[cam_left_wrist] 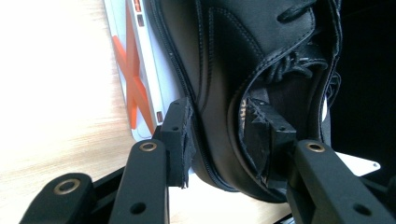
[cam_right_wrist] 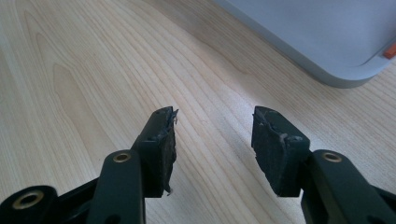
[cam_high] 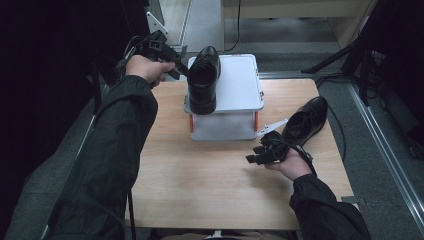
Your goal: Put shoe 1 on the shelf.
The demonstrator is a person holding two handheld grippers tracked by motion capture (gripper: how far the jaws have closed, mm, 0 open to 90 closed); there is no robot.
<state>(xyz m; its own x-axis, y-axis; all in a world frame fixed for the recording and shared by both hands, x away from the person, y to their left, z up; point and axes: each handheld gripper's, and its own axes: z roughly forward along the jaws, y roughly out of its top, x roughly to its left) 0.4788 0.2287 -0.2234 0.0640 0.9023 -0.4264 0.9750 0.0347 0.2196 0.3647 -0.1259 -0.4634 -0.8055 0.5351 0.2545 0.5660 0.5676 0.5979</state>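
Observation:
A black leather dress shoe rests on top of a white box, toe pointing away from me. My left gripper reaches it from the left. In the left gripper view the shoe's side wall stands between the jaws of that gripper: one pad is outside by the sole, the other inside the opening, and they stand too wide to pinch it. A second black shoe lies on the table at the right. My right gripper hovers open just left of it, over bare wood.
The white box has orange latches and sits at the far middle of the wooden table; its corner shows ahead of the right jaws. Grey floor, cables and a metal rail surround the table.

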